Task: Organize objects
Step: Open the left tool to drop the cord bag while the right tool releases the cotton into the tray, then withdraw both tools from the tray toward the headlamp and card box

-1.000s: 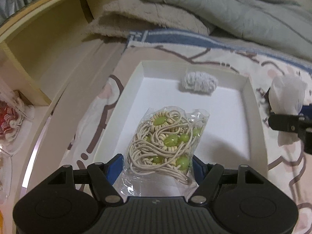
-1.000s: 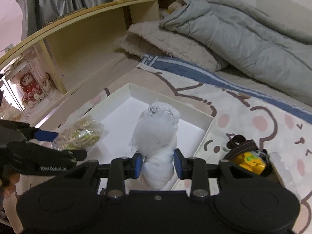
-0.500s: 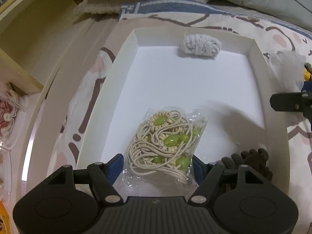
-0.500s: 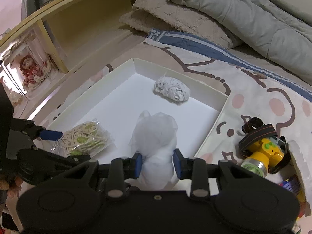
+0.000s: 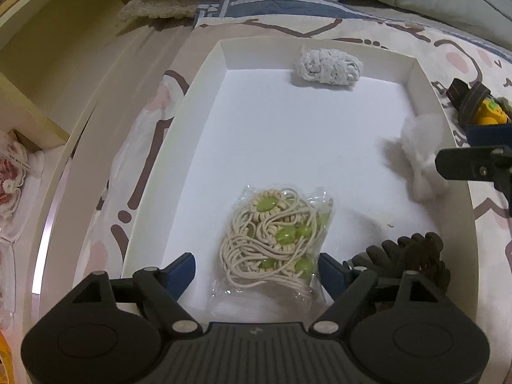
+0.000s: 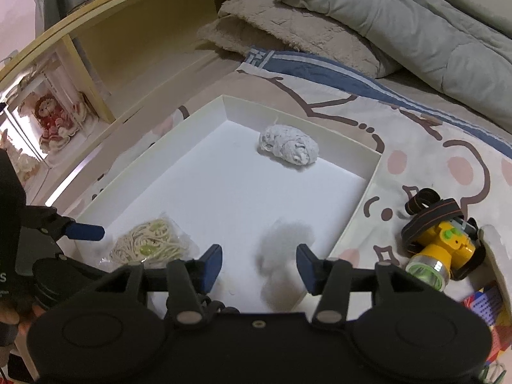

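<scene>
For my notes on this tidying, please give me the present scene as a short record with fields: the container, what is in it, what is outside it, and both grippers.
container: white tray on the patterned bedsheet
in tray: bag of cord with green beads; white knitted bundle; white fluffy bundle; dark braided item
outside tray: yellow headlamp, on the sheet to the right
left gripper: jaws opening, the bead bag between them
right gripper: jaws opening, the blurred fluffy bundle between them, pads clear of it

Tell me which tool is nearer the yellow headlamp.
Right. The right tool sits over the white box's corner beside the yellow headlamp; the left tool straddles the bead bag across the box.
</scene>
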A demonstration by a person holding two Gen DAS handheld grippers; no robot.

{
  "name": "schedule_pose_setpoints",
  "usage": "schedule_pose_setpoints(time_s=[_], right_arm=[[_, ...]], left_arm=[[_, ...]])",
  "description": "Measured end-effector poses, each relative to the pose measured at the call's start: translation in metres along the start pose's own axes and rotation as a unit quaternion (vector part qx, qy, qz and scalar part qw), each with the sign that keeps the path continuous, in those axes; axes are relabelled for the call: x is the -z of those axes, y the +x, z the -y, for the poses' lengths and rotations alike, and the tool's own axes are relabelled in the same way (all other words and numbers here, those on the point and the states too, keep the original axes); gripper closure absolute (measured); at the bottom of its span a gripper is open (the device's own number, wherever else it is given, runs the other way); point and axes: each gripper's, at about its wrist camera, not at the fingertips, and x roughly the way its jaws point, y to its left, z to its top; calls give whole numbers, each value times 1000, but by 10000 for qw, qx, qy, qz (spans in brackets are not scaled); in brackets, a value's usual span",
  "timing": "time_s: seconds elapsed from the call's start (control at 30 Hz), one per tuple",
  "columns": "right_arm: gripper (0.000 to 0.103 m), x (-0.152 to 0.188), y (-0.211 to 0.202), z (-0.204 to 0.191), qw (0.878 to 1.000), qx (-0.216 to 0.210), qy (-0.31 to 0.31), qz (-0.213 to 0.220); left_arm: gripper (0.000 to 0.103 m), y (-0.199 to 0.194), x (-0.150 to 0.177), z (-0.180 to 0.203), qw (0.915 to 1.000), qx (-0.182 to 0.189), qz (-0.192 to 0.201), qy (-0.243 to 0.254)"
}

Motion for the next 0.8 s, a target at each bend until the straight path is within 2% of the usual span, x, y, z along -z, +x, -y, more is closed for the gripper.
schedule_pose_setpoints(time_s=[0.53, 0.8], right_arm=[[51, 3, -6, 3, 9997, 216, 40, -54], [45, 4, -23, 3, 9994, 319, 27, 90]], left_arm=[[20, -14, 0, -2, 9998, 92, 122, -158], [19, -30, 4, -13, 9987, 161, 311, -379]])
